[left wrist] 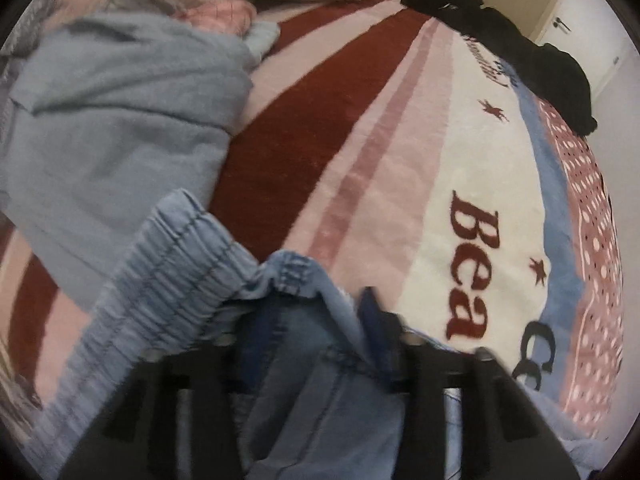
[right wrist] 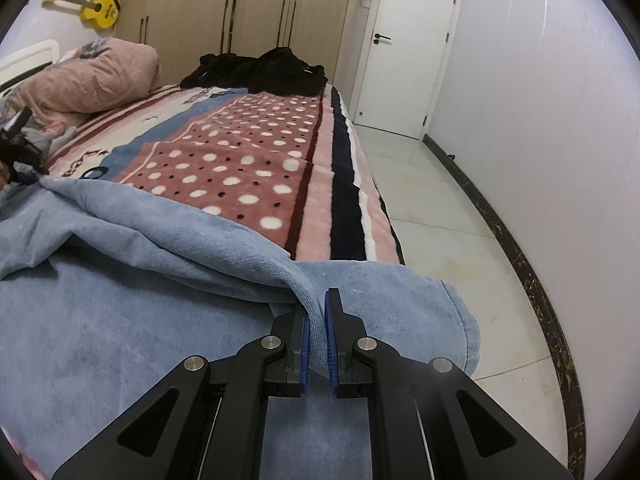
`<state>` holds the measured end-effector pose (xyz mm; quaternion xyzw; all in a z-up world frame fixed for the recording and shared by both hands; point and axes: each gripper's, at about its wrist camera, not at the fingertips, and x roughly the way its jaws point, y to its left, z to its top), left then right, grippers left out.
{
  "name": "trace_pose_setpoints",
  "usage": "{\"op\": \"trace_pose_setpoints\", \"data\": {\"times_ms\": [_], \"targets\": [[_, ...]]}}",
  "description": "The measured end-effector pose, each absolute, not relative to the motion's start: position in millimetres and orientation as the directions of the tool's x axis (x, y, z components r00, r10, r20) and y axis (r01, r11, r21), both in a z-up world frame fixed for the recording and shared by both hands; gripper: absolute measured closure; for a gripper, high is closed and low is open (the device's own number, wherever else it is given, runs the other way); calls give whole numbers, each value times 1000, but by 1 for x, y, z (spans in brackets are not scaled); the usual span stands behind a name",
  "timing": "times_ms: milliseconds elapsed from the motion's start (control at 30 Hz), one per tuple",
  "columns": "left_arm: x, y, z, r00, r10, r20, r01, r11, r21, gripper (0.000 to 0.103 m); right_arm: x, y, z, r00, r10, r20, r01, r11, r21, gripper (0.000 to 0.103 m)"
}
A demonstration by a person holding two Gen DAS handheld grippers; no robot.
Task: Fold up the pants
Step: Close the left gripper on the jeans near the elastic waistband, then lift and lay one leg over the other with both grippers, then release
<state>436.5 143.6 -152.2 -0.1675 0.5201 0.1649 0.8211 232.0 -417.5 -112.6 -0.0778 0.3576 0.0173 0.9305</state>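
The pants are light blue denim with an elastic waistband (left wrist: 172, 272). In the left wrist view my left gripper (left wrist: 316, 320) is shut on the bunched waistband end, held above the blanket; the cloth hides most of the fingers. In the right wrist view the pants leg (right wrist: 120, 320) lies spread over the near end of the bed. My right gripper (right wrist: 318, 316) is shut on a raised fold of the leg, with cloth pinched between the blue pads (right wrist: 332, 332). The left gripper (right wrist: 20, 148) shows far left in that view.
The bed carries a striped and dotted blanket (left wrist: 400, 160). A folded blue garment (left wrist: 120, 120) lies at the left, a black garment (right wrist: 260, 70) at the far end, a pink pillow (right wrist: 88, 80) beside it. The bed edge (right wrist: 372, 200) drops to tiled floor on the right.
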Motion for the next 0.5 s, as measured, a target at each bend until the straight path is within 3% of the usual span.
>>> {"op": "trace_pose_setpoints", "data": {"times_ms": [100,500], "targets": [[422,125,-132,468,179,-865,-381,924,-15,93,231,-418,-110,752,-25,-658,-84,987,-134,101],[313,121,-48,701,139,-699,-272,959,-82,97,208,-427,-88,790,-11,-614,-55,994,-90,101]]}}
